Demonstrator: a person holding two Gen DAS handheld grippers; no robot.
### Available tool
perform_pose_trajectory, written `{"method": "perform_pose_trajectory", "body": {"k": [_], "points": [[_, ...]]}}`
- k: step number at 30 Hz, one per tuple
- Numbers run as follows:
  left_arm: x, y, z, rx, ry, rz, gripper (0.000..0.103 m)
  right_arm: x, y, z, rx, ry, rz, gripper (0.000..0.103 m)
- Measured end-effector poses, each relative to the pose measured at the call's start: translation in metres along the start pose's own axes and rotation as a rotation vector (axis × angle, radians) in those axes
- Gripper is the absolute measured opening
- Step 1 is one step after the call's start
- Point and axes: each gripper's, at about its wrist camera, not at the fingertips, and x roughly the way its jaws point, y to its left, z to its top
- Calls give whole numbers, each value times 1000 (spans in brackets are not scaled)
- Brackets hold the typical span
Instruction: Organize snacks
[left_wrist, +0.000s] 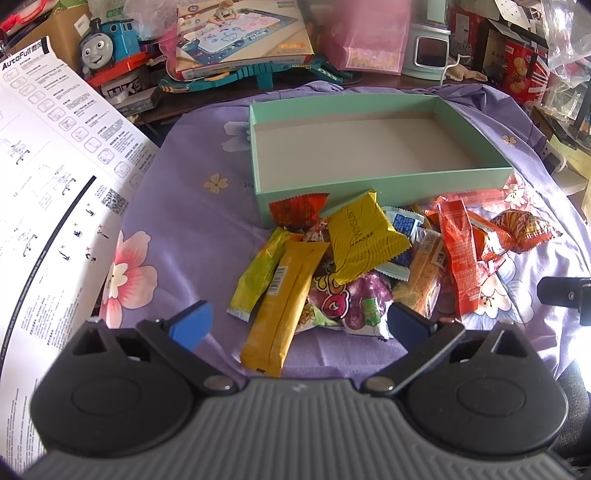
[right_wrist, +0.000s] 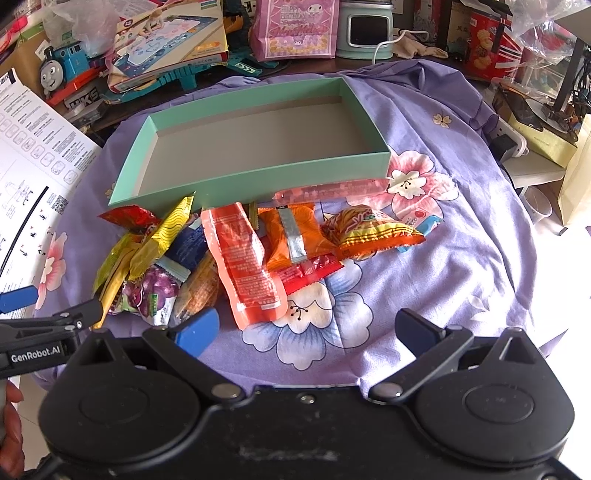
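A pile of wrapped snacks lies on the purple floral cloth in front of an empty mint-green box (left_wrist: 384, 184) (right_wrist: 258, 177). In the left wrist view I see a long orange-yellow bar (left_wrist: 286, 302), a yellow square packet (left_wrist: 364, 236) and a long red-orange packet (left_wrist: 461, 251). In the right wrist view the red-orange packet (right_wrist: 247, 266) and an orange puffed bag (right_wrist: 369, 232) lie nearest. My left gripper (left_wrist: 299, 323) is open above the near end of the bar. My right gripper (right_wrist: 308, 328) is open and empty above the cloth, near the red-orange packet.
A large printed instruction sheet (left_wrist: 44, 184) lies at the left. Toys, a blue toy train (left_wrist: 107, 40), boxes and a pink bag (right_wrist: 295, 29) crowd the back. Clutter stands at the right edge (right_wrist: 535, 122). The left gripper shows at the right wrist view's left edge (right_wrist: 44, 325).
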Motion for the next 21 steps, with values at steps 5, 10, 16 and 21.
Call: {"method": "perform_pose_trajectory", "body": {"k": [5, 10, 16, 21], "points": [[-1, 0, 0, 1, -3, -1, 103, 0, 0, 0, 5, 0, 0, 103], [-1, -1, -1, 3, -4, -1, 103, 0, 0, 0, 5, 1, -2, 103], [-2, -1, -1, 2, -1, -2, 103, 1, 1, 0, 4, 3, -3, 103], [-1, -2, -2, 3, -1, -2, 103, 1, 1, 0, 6, 4, -3, 103]]}}
